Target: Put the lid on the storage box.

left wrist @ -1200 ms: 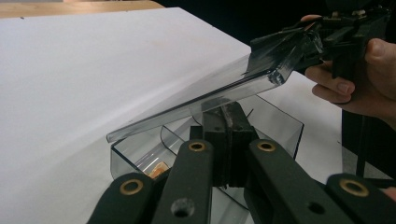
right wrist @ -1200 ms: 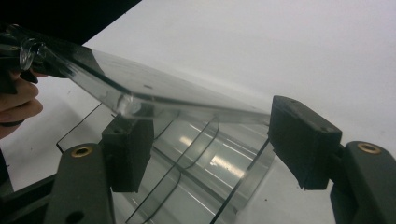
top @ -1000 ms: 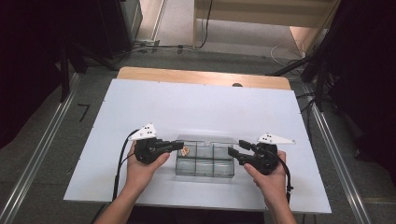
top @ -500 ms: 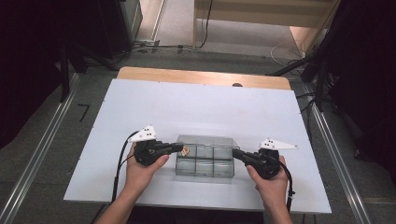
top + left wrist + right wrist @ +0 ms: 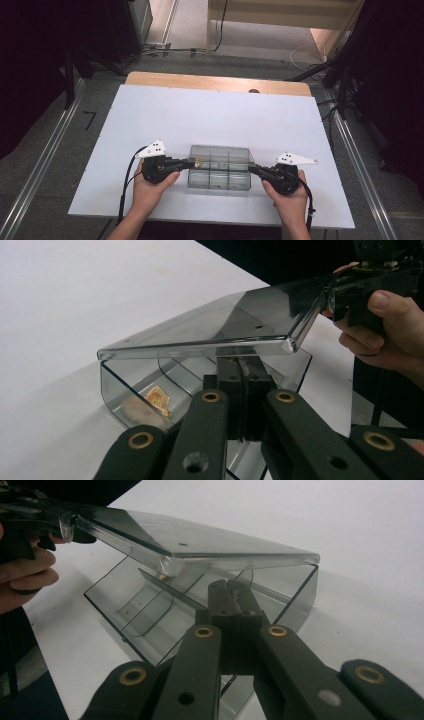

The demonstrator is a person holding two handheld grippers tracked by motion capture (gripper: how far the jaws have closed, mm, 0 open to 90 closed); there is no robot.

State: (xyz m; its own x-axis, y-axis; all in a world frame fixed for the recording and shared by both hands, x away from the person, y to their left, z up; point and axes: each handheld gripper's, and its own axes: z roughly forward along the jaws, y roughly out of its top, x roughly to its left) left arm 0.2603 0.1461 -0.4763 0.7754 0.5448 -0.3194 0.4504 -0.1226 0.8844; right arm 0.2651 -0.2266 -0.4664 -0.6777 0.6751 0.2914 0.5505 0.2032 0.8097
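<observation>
item: clear smoky plastic compartment box with hinged flat lid (image 5: 219,168), lying on the near middle of the white rectangular worktop (image 5: 215,115), between the two claws.

near: person's left hand (image 5: 150,186) and right hand (image 5: 287,197) enter from the bottom edge, forearms cut off there. left claw (image 5: 191,162) at the box's left end; in the left gripper view its jaws are clenched together on the box's end wall under the raised lid (image 5: 235,327). right claw (image 5: 251,170) at the box's right end; in the right gripper view its jaws are likewise pressed together on that end wall. exact contact is hidden behind the black jaw links in both gripper views.

box: lid tilted up, open on one long side. inner dividers curved and see-through, compartment count hard to make out. small orange-gold object (image 5: 159,399) in the compartment nearest the left claw, blurred, kind unclear.

far: bare worktop beyond the box; pale wooden strip (image 5: 215,82) along its far edge; grey floor (image 5: 45,145) with metal rails at either side; dark surroundings, detail lost.
</observation>
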